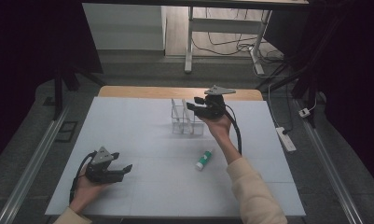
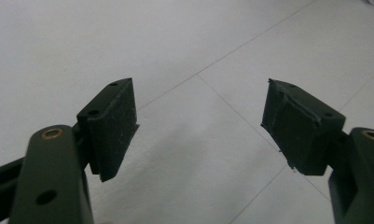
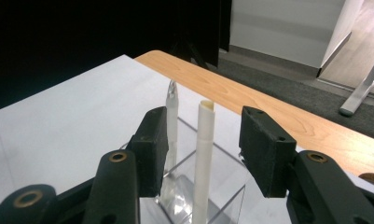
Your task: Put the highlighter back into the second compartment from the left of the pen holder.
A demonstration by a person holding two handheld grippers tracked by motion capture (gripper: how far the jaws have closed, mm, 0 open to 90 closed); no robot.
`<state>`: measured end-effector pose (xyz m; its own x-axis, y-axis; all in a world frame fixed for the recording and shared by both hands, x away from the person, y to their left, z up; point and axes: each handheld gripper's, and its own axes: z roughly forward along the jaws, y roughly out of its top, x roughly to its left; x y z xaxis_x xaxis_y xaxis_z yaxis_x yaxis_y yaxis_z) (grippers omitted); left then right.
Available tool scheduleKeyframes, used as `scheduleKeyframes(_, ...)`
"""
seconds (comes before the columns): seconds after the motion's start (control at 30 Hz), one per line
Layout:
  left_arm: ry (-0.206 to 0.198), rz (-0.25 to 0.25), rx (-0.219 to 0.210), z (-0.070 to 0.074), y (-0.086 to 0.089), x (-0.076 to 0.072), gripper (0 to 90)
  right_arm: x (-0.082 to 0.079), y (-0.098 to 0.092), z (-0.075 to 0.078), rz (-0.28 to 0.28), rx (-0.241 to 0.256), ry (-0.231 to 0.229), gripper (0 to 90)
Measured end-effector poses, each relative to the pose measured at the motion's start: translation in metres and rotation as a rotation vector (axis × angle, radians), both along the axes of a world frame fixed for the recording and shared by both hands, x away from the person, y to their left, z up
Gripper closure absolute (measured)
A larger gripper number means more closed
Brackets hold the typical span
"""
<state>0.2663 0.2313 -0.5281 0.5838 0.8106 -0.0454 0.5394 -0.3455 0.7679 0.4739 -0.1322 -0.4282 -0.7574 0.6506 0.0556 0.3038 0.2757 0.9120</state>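
— Right gripper view: right tongs gape around a white pen standing in the clear holder, frame centre, untouched.
— Left tongs?
— Wide open, empty, above the tabletop.

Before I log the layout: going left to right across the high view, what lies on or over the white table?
Left tool → clear holder → glue stick, with the right tool held over the holder.
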Motion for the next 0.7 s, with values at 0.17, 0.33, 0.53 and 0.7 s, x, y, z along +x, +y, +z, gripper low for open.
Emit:
scheduleKeyframes(0.17, -0.001, 0.001, 0.000, 0.000, 0.000, 0.000, 26.2, -0.006, -0.005, -0.002, 0.016, -0.013, 0.004, 50.5)
scheduleKeyframes(0.33, 0.000, 0.001, 0.001, 0.000, 0.000, 0.000, 26.1, -0.013, -0.011, -0.002, 0.036, -0.025, 0.007, 50.1)
scheduleKeyframes(0.53, -0.001, 0.001, 0.000, 0.000, 0.000, 0.000, 26.2, -0.021, -0.018, -0.001, 0.056, -0.035, 0.010, 49.6)
scheduleKeyframes(0.7, -0.001, 0.002, 0.001, 0.000, 0.000, 0.000, 26.1, -0.028, -0.022, -0.001, 0.076, -0.053, 0.012, 49.0)
